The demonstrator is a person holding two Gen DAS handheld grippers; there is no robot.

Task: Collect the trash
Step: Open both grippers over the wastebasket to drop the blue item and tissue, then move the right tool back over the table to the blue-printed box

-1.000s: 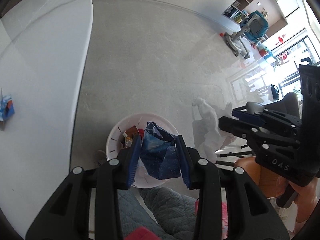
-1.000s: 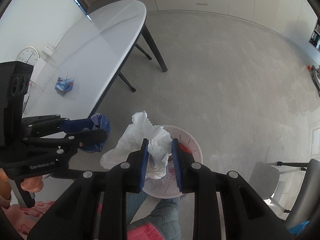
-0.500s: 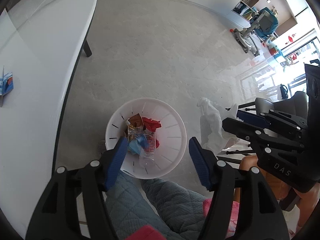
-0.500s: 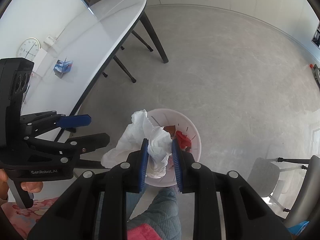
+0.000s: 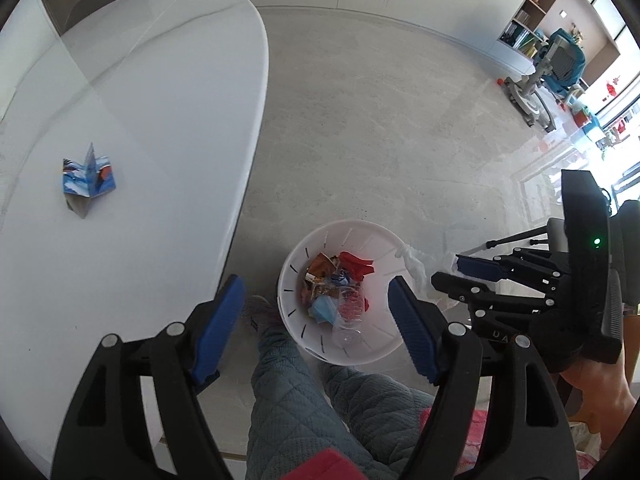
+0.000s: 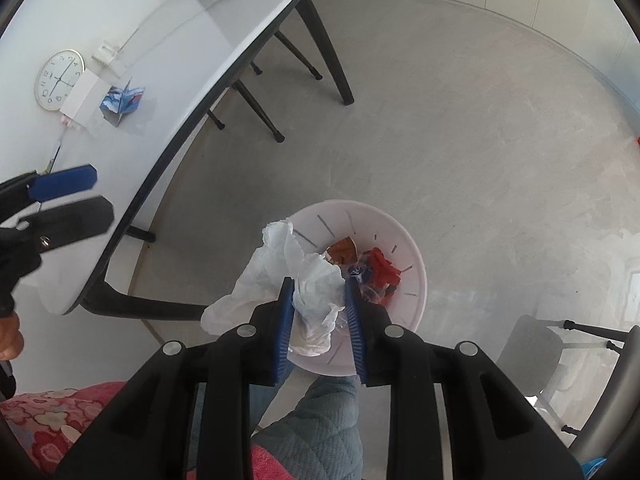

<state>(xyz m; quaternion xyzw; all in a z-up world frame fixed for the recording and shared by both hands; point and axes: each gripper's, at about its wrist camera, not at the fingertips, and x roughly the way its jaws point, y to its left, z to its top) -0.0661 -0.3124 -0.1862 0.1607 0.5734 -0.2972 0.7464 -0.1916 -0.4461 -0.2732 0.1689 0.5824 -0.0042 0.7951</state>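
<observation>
A white slotted bin (image 5: pixel 384 240) stands on the floor with several wrappers (image 5: pixel 336 284) in it. My left gripper (image 5: pixel 315 282) hangs above it, its jaws opening wide and nothing between them. My right gripper (image 6: pixel 319 282) hovers over the bin's (image 6: pixel 416 264) near left rim. Its jaws are opening, and a crumpled white tissue (image 6: pixel 316 292) still sits wedged between the blue pads. The left wrist view shows the right gripper (image 5: pixel 448 272) at the bin's right with the tissue (image 5: pixel 416 264) by the rim. A blue folded wrapper (image 5: pixel 88 180) lies on the white table (image 5: pixel 140 100).
The table's edge and dark legs (image 6: pixel 328 52) stand left of the bin. A clock (image 6: pixel 59 79) and a white card lie on the table near the wrapper (image 6: pixel 122 102). A grey chair (image 6: pixel 540 344) is at the right. The person's quilted trouser legs (image 5: pixel 300 400) are just below the bin.
The left gripper opened and dropped its blue wrapper into the bin, then lifted and swung toward the table. The right gripper sank toward the bin with the tissue, and its jaws parted a little.
</observation>
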